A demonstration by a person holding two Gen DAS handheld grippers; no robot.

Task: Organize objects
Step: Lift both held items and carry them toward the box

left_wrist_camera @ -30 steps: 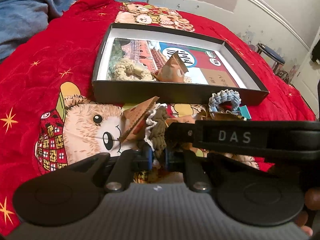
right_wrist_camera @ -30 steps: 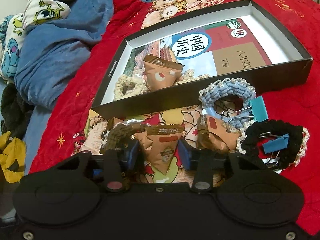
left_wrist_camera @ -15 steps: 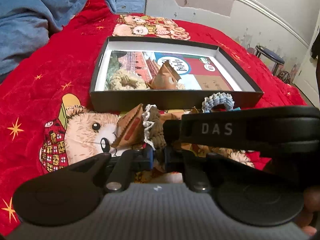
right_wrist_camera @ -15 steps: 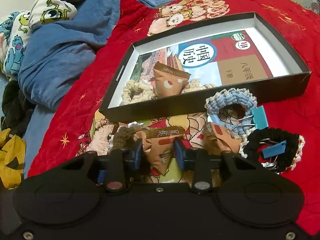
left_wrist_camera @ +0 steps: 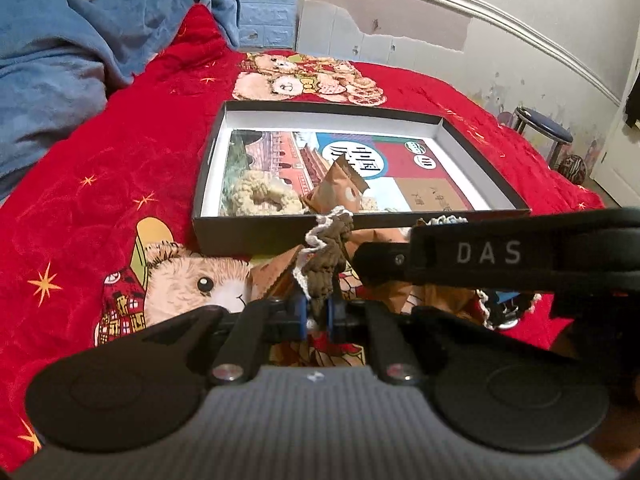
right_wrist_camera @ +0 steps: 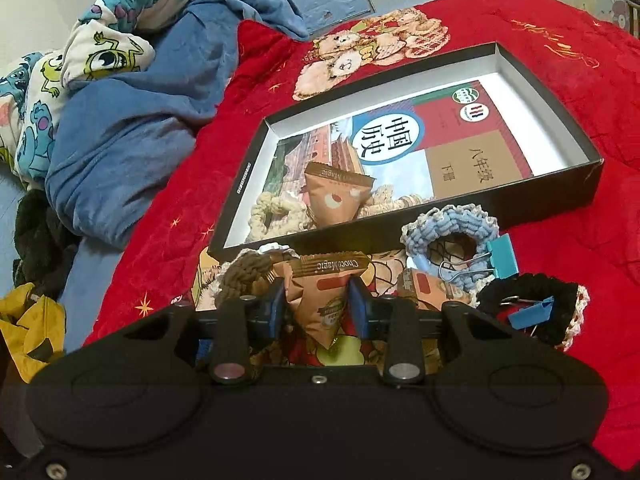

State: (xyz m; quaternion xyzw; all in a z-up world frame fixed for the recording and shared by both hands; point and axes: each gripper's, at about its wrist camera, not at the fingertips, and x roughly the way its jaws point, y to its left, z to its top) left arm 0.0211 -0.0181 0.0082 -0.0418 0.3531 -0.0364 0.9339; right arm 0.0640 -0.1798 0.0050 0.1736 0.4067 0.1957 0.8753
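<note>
Left tool [left_wrist_camera: 316,314] pinches the brown scrunchie [left_wrist_camera: 326,264]; right tool [right_wrist_camera: 318,306] pinches the snack packet [right_wrist_camera: 322,292]. Lift both clear of the near wall of the box [right_wrist_camera: 460,204] before releasing.

"ChocoMagic" on snack packet [right_wrist_camera: 320,300]; "DAS" on strap [left_wrist_camera: 488,252]

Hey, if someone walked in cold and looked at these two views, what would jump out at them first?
Probably the black box lying open on the red bear-print blanket, with a schoolbook cover lining its floor. Right in front of it, the left gripper is shut on a brown crocheted scrunchie, and the right gripper pinches a brown ChocoMagic snack packet.
</note>
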